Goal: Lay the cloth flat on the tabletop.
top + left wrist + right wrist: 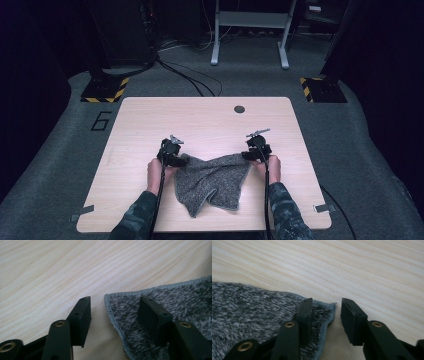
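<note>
The left hand-held gripper (176, 159), at lower centre-left of the high view, stands open astride one far corner of the mottled grey terry cloth (212, 182): one jaw rests on the pile, the other on bare wood just beside the stitched hem. The right hand-held gripper (254, 152), lower centre-right, straddles the opposite far corner the same way, jaws apart, not pinching. The cloth lies rumpled between them on the pale wood-grain worktop (210, 120). On the grey carpet floor (60, 145) at left, a dark "6" (100, 121) reads.
</note>
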`<state>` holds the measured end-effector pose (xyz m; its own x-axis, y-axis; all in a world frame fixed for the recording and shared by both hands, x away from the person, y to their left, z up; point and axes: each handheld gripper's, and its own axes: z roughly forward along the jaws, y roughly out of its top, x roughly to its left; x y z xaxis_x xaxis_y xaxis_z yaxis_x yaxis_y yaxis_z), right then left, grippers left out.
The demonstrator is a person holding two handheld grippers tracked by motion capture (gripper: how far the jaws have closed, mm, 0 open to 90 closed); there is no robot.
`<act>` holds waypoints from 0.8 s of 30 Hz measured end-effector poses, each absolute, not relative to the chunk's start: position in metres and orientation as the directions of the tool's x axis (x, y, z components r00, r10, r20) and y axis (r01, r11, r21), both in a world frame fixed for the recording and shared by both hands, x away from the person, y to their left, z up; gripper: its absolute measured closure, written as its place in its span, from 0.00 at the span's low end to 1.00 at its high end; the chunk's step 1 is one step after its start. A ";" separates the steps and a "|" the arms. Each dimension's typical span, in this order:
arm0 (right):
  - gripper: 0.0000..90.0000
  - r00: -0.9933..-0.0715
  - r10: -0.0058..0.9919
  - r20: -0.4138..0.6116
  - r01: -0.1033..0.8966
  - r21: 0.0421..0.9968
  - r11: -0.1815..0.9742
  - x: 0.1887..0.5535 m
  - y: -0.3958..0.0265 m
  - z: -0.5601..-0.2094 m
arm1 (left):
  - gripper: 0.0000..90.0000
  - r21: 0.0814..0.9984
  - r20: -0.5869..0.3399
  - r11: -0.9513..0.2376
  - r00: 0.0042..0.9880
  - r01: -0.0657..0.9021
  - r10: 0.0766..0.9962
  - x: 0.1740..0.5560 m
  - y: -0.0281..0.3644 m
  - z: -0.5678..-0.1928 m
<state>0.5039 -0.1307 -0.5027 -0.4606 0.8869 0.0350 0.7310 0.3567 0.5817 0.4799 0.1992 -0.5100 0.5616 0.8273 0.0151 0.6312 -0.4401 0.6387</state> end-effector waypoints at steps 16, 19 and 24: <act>0.94 -0.475 0.877 0.071 0.730 0.589 0.348 0.496 -0.131 -0.504 | 0.85 0.660 -0.001 -0.438 0.583 0.611 0.812 0.474 0.197 -0.511; 0.96 -0.479 0.872 0.098 0.724 0.606 0.329 0.493 -0.135 -0.506 | 0.93 0.661 0.006 -0.440 0.582 0.608 0.813 0.474 0.197 -0.511; 0.97 -0.470 0.873 0.129 0.727 0.618 0.300 0.489 -0.139 -0.507 | 0.95 0.668 0.017 -0.437 0.575 0.603 0.818 0.473 0.196 -0.511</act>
